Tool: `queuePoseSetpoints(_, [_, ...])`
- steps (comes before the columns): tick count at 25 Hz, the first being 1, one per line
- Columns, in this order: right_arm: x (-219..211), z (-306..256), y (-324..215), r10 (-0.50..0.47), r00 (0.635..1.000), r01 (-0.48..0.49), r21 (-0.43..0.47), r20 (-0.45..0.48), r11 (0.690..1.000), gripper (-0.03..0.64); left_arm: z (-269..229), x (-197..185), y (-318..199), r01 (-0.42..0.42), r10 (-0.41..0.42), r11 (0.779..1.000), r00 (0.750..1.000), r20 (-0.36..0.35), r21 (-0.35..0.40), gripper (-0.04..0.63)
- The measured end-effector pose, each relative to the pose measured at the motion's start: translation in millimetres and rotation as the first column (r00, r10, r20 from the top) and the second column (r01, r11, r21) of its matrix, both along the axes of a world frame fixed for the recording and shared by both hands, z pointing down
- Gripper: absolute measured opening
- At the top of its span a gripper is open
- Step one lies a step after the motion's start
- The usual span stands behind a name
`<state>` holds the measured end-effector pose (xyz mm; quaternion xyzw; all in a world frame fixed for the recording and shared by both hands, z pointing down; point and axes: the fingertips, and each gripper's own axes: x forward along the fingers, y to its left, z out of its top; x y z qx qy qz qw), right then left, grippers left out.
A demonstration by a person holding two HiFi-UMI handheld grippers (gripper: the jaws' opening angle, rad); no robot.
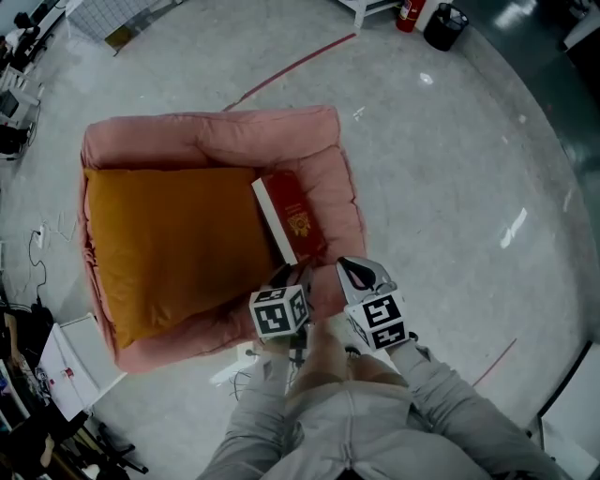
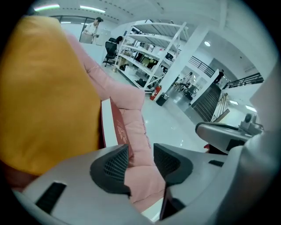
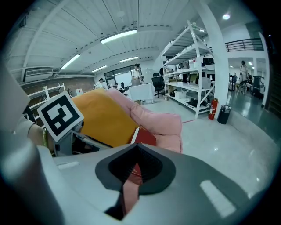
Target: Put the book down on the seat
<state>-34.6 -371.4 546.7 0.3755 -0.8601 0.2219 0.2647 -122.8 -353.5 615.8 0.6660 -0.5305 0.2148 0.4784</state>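
Observation:
A red book (image 1: 292, 217) with white page edges leans on its edge between the orange seat cushion (image 1: 169, 244) and the right arm of the pink armchair (image 1: 328, 159). My left gripper (image 1: 289, 275) hovers just in front of the book's near end. It is open, and only the pink armrest (image 2: 131, 132) shows through the gap of the left gripper (image 2: 140, 160). The book (image 2: 113, 127) stands beside the cushion (image 2: 44, 88). My right gripper (image 1: 358, 272) hangs over the chair's front right corner. The right gripper (image 3: 138, 165) is shut with nothing in it, and the book (image 3: 145, 137) lies beyond it.
The armchair stands on a pale grey floor with a red tape line (image 1: 291, 67) behind it. A fire extinguisher (image 1: 405, 14) and a black bin (image 1: 443, 26) stand far back. White boxes (image 1: 66, 361) lie at the chair's front left. White shelving (image 2: 149, 57) and distant people fill the room's edge.

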Motion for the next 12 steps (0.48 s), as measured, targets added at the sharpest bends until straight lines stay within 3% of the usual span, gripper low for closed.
queuePoseSetpoints(4, [8, -19, 10, -0.015, 1.0, 0.015, 0.021, 0.005, 1.0, 0.0, -35, 2, 10, -0.005, 0.003, 0.998, 0.999, 0.034, 0.059, 0.049])
queuePoseSetpoints(12, [16, -57, 24, -0.04, 0.999, 0.037, 0.076, 0.035, 0.996, 0.0, -92, 10, 23, -0.027, 0.016, 0.987, 0.997, 0.071, 0.159, 0.008])
